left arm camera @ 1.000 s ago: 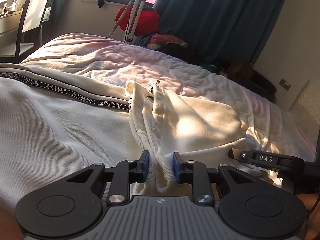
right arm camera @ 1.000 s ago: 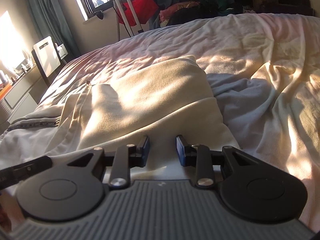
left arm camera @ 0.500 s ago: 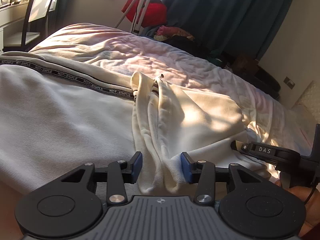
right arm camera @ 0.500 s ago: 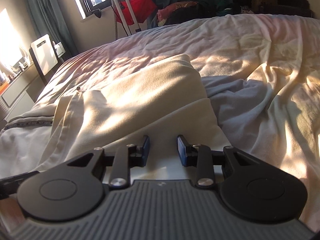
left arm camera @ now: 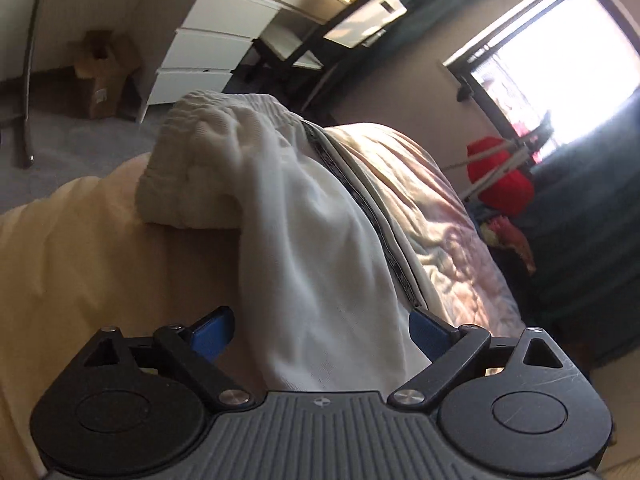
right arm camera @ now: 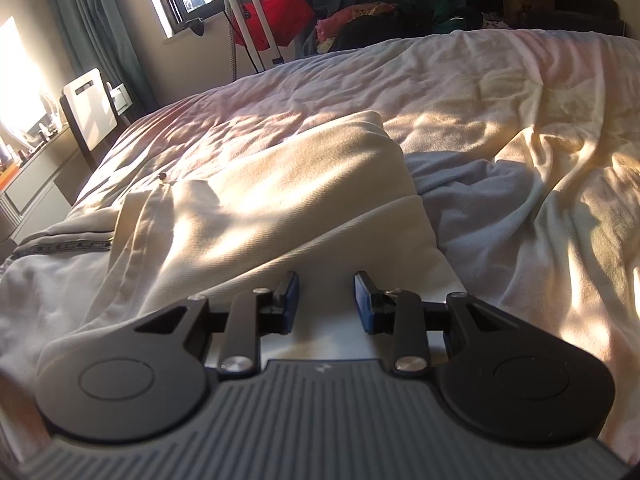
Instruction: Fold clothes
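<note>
Left claw spread wide, gripping nothing; white trousers lay between its blue pads, running from bottom centre toward upper left of frame, ribbed cuff at far end, black lettered stripe along right edge. Near end of trousers cut off behind claw body. Right claw part open, cream fabric under gap, contact unclear. Garment stretched lower left to upper centre across bed; left portion out of frame
</note>
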A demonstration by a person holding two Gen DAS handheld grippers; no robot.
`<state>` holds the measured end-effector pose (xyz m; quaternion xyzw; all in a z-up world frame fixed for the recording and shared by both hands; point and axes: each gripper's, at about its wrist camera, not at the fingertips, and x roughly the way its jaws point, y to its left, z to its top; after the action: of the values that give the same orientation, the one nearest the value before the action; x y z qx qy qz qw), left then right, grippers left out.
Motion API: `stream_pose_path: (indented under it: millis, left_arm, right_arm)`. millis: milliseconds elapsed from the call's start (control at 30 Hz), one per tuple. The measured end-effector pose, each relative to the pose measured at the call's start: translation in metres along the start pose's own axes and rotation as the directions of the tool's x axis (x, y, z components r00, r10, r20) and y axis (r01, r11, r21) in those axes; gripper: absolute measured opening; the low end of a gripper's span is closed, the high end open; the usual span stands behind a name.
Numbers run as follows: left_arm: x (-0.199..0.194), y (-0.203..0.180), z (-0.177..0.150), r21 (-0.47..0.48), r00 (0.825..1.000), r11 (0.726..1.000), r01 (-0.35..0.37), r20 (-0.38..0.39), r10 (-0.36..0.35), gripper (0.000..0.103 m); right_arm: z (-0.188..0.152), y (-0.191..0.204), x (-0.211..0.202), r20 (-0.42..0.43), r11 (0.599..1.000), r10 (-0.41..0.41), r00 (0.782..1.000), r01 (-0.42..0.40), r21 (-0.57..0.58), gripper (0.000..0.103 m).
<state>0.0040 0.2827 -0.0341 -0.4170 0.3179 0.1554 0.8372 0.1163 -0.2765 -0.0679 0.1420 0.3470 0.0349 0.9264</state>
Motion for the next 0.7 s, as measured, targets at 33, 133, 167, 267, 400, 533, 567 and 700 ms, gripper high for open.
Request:
stream_pose_path:
  millis: [33, 133, 167, 267, 400, 533, 567, 700]
  left_arm:
    - [0.003, 0.007, 0.008, -0.043, 1.0, 0.999, -0.005, 0.0, 0.005, 0.098]
    - [0.022, 0.034, 0.031, -0.185, 0.999, 0.982, -0.031, -0.019, 0.028, 0.096]
    - [0.025, 0.044, 0.037, -0.24, 1.0, 0.971, -0.001, 0.0, 0.002, 0.095]
    - [0.028, 0.067, 0.054, -0.348, 0.996, 0.936, 0.059, 0.076, -0.035, 0.086]
    - [0.022, 0.081, 0.073, -0.358, 0.982, 0.93, 0.078, 0.187, -0.01, 0.07]
    - [0.021, 0.079, 0.081, -0.273, 0.973, 0.96, 0.06, 0.232, 0.005, 0.036]
    - [0.019, 0.071, 0.08, -0.233, 0.968, 0.971, 0.049, 0.249, 0.011, 0.033]
    - [0.0, 0.026, 0.071, -0.064, 0.94, 0.998, 0.008, 0.341, 0.014, 0.027]
  right_arm:
    - [0.0, 0.001, 0.0, 0.0, 1.0, 0.004, 1.0, -0.004, -0.001, 0.034]
    - [0.0, 0.004, -0.001, 0.001, 1.0, 0.013, 1.0, -0.013, -0.007, 0.034]
    - [0.0, 0.005, -0.001, 0.002, 1.0, 0.012, 1.0, -0.012, -0.012, 0.034]
    - [0.0, 0.011, -0.003, 0.022, 0.999, 0.018, 1.0, -0.018, -0.03, 0.034]
    - [-0.004, 0.024, -0.011, 0.099, 0.991, 0.106, 0.989, -0.098, -0.089, 0.034]
    - [-0.014, 0.045, -0.005, 0.064, 0.968, 0.19, 0.98, -0.176, -0.178, 0.034]
    - [-0.017, 0.049, 0.001, 0.031, 0.965, 0.19, 0.981, -0.181, -0.189, 0.033]
    - [-0.025, 0.059, 0.013, -0.006, 0.957, 0.154, 0.988, -0.151, -0.25, 0.033]
